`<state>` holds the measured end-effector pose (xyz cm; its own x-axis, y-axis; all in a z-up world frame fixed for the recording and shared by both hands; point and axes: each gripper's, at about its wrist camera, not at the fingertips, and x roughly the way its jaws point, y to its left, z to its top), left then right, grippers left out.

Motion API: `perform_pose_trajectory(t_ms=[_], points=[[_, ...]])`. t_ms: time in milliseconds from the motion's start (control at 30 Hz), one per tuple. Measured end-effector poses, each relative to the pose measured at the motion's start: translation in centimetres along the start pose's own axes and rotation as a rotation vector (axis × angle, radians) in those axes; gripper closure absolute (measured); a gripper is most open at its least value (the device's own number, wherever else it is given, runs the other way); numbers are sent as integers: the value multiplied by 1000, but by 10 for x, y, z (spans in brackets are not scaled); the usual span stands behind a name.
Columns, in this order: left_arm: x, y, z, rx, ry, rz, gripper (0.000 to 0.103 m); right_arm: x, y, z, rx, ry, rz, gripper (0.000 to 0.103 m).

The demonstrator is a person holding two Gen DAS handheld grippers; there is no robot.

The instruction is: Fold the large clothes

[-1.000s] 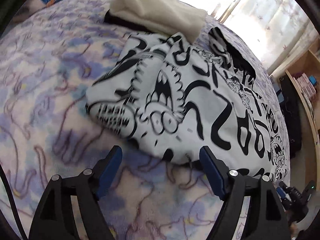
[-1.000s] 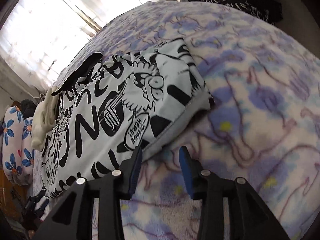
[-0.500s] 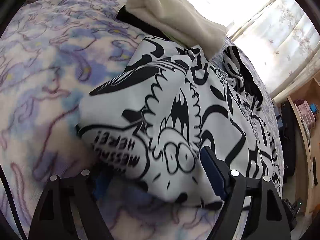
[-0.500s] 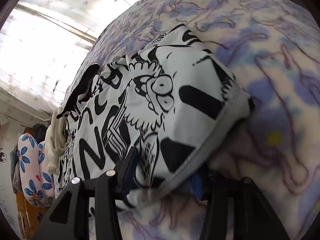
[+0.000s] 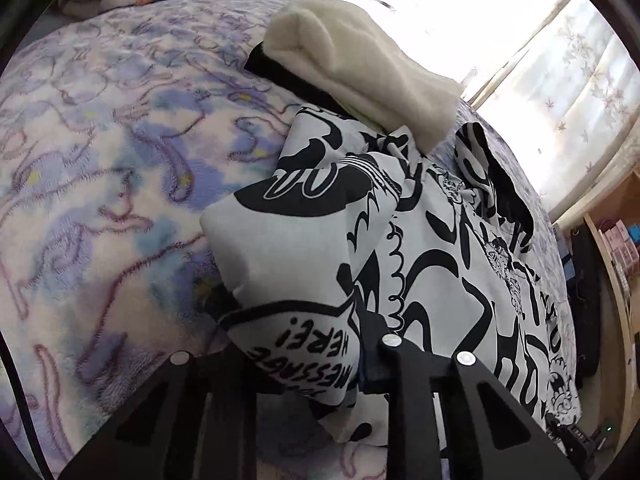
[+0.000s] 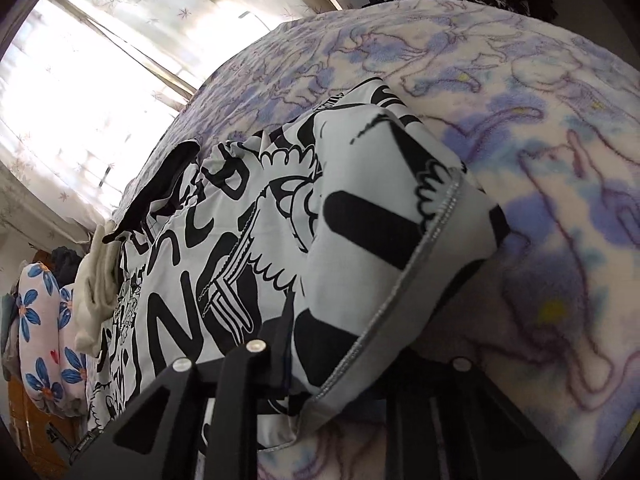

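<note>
A white garment with black cartoon print [image 5: 420, 248] lies spread on a bed; it also fills the right wrist view [image 6: 248, 248]. My left gripper [image 5: 304, 364] is shut on the garment's near corner, which bunches up between the fingers with the words "message here" on it. My right gripper [image 6: 340, 364] is shut on the other near corner, along a grey hem [image 6: 404, 284]. Both corners are lifted a little off the blanket. The fingertips are hidden in the cloth.
The bed has a fleecy purple and blue blanket [image 5: 92, 184]. A folded cream cloth [image 5: 360, 68] on a black item rests at the garment's far edge. A blue-flower pillow [image 6: 44, 320] lies beyond. Curtained windows [image 6: 92, 72] and wooden shelves [image 5: 616, 264] border the bed.
Both grippers moved forward onto the garment's near corners and shut on them. The corners have risen and bunched up.
</note>
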<state>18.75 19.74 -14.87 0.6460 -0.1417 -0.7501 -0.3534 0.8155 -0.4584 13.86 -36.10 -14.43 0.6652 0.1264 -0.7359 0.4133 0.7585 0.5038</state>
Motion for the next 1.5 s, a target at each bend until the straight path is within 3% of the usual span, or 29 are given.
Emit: perform_pose_trajectory(t_ms=[367,867,1000,1133,1500], points=[[-26,-5,1,2,16,16,87,-29,7,-4,-34,-28,-24,89],[-64,5,-15,37,83,65,86,-77,-9,-43,-48,1,-77,89],[-57,11,-14,32,97,68,81,-74,-16,-46,-45,31,-101,78],[-60,16,-11,19,104,91,70,-77,-27,-42,17,76,-104,74],[-99,23,-16,40,56,151,59,-118,-29,-49,-13,49,-186,74]])
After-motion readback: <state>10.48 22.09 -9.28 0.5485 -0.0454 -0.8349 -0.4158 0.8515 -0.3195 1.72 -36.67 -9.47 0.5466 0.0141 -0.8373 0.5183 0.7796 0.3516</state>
